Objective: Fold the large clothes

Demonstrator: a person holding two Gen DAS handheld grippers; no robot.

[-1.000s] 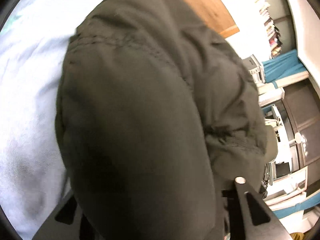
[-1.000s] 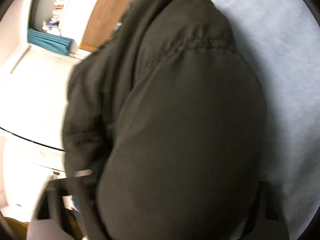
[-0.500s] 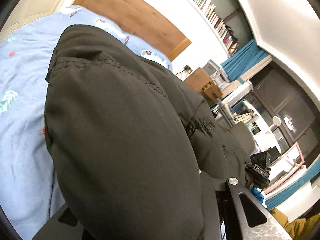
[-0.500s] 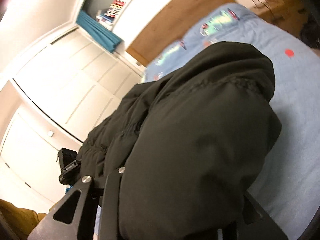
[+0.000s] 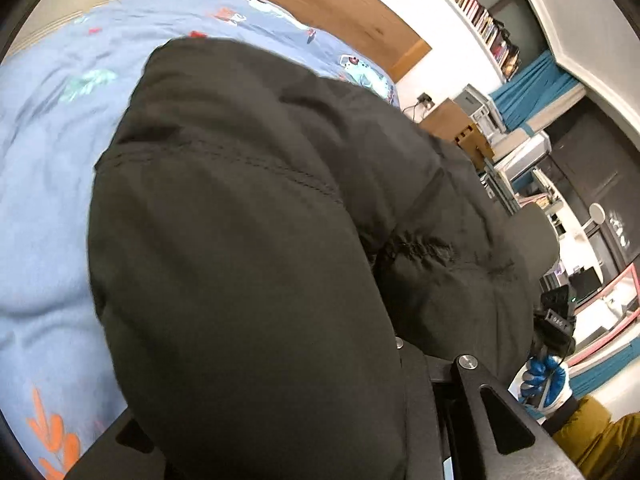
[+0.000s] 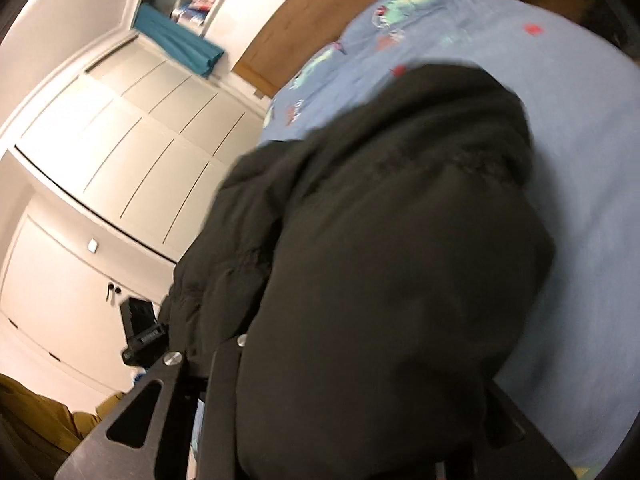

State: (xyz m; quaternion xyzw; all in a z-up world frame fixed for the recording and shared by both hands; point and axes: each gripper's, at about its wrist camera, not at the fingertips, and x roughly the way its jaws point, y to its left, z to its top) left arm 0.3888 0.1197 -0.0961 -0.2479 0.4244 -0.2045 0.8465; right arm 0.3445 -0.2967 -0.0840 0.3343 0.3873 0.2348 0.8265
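Observation:
A large dark puffy jacket (image 5: 248,248) fills both views and hangs over a blue patterned bed cover (image 5: 44,184). My left gripper (image 5: 280,432) is shut on a thick fold of the jacket; its fingertips are buried in the cloth. My right gripper (image 6: 352,408) is shut on another fold of the same jacket (image 6: 392,264), also with tips hidden. The jacket stretches between the two grippers, held above the bed (image 6: 592,208). The right gripper's body and a gloved hand (image 5: 544,380) show at the right of the left wrist view.
A wooden headboard (image 5: 320,4) stands at the far end of the bed. White wardrobe doors (image 6: 120,152) stand on the left of the right wrist view. A bookshelf (image 5: 476,8), a wooden side table (image 5: 452,124) and cluttered desks lie at the right of the left wrist view.
Both grippers have risen and tipped up with the jacket: a second ago the views looked down onto the bed, now the headboard, wardrobe and shelves show. Both stay shut on it.

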